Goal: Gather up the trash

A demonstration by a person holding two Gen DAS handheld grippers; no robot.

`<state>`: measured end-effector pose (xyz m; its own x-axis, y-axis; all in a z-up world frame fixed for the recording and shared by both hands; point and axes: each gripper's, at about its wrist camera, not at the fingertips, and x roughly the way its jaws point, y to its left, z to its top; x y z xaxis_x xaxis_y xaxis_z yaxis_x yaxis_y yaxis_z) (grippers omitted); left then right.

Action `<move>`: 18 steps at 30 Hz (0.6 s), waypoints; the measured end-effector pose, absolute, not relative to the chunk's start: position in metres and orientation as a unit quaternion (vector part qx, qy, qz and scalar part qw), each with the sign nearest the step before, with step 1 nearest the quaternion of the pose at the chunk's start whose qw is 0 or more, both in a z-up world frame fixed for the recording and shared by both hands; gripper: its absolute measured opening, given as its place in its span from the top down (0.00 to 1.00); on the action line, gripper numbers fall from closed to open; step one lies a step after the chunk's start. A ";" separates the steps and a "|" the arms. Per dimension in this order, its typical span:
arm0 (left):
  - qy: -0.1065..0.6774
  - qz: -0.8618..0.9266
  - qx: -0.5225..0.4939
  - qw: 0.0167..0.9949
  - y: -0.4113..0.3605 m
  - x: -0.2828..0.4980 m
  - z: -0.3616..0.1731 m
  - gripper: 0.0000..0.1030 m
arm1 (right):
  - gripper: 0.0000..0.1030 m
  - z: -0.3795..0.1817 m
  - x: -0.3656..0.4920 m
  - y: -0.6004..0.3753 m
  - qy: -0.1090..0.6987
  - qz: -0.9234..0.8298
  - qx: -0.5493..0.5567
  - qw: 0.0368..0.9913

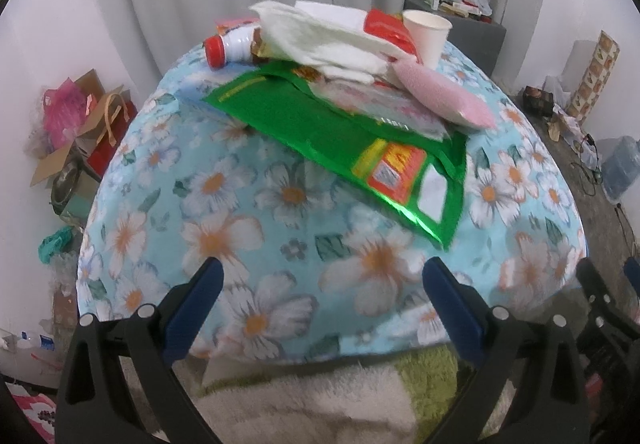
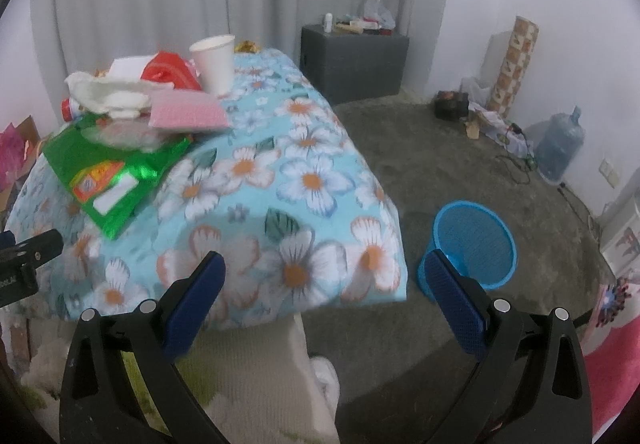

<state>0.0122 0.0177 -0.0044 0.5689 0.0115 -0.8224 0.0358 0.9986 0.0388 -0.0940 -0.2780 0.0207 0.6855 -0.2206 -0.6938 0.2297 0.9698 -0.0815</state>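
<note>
A heap of trash lies on the flowered tablecloth: a green foil packet, a pink sponge, white tissue, a red wrapper, a paper cup and a white bottle with a red cap. My left gripper stands open near the table's front edge, short of the green packet. In the right wrist view the same green packet, pink sponge and cup sit at the left. My right gripper is open over the table's near right corner. A blue mesh bin stands on the floor, right of the table.
A dark cabinet with small items stands by the curtain. A water jug, cables and a patterned roll line the right wall. Boxes and bags pile up left of the table. Grey carpet surrounds the bin.
</note>
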 end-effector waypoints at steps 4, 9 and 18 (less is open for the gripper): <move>0.450 -0.014 0.022 0.893 0.027 0.033 0.006 0.05 | 0.07 0.035 -0.071 -0.280 0.344 -0.105 0.012 0.933; 0.425 -0.026 0.015 0.905 0.044 0.064 0.020 0.05 | 0.07 0.045 -0.044 -0.284 0.323 -0.046 0.058 0.944; 0.364 -0.140 -0.093 0.916 0.089 0.116 0.040 0.05 | 0.13 0.017 0.040 -0.307 0.385 0.143 0.337 0.848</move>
<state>0.1164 0.0889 0.0405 0.6957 -0.3238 -0.6412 0.1886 0.9437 -0.2719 0.0396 -0.3073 0.0174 0.6631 0.5012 -0.5559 0.0168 0.7326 0.6805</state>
